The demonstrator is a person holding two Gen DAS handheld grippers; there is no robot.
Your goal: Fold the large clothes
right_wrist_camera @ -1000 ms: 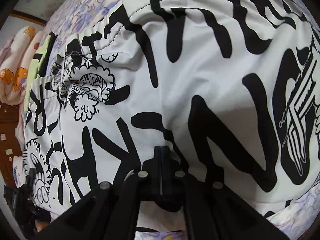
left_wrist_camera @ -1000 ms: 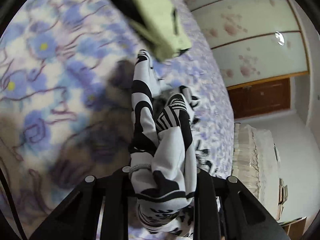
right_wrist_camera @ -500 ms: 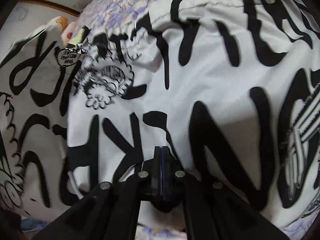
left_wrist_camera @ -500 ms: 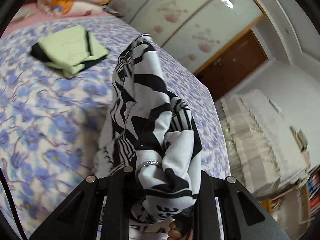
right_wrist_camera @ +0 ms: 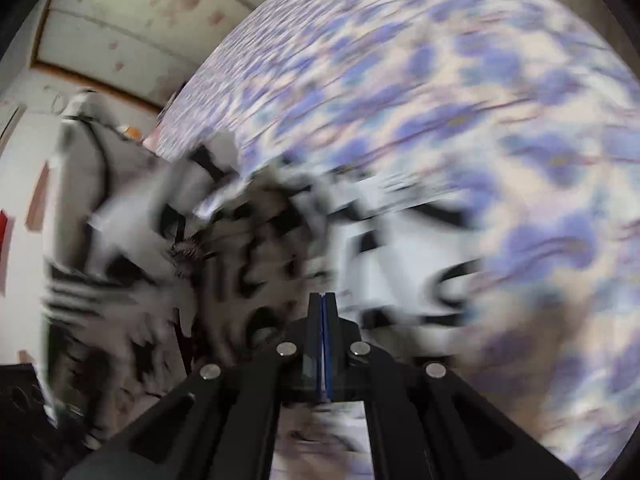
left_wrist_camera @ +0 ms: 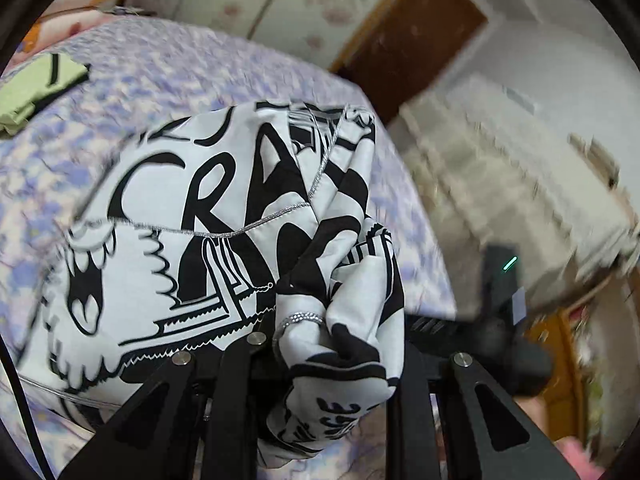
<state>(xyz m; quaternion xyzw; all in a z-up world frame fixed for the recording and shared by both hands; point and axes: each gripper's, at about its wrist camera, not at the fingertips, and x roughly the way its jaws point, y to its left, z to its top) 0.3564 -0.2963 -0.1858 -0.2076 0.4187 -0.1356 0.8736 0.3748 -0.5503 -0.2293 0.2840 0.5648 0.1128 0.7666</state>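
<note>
The black-and-white printed garment [left_wrist_camera: 224, 240] is bunched between the fingers of the left gripper [left_wrist_camera: 328, 344], which pinches a thick wad of it; from there the cloth fans out ahead and to the left of that gripper, lifted over the floral bedsheet [left_wrist_camera: 192, 76]. A stitched hem runs across the fabric just ahead of the fingers, and a loose tail hangs down below the clamp.

The left wrist view alone gives the print sharply. It also shows a folded pale green garment [left_wrist_camera: 36, 88] lying far ahead and to the left on the sheet, well apart from the held cloth. To the right of the gripper the bed's edge drops away toward a blurred cream-covered piece of furniture [left_wrist_camera: 520, 184] and a brown door [left_wrist_camera: 412, 32]. The other gripper's dark body shows close at the right.

The right wrist view is heavily smeared. It shows the right gripper [right_wrist_camera: 323, 308] with its fingers pressed together, blue pads meeting; whether cloth is nipped there cannot be told. The garment [right_wrist_camera: 224, 248] hangs ahead and to its left. To its right, open sheet [right_wrist_camera: 500, 120] lies bare.
</note>
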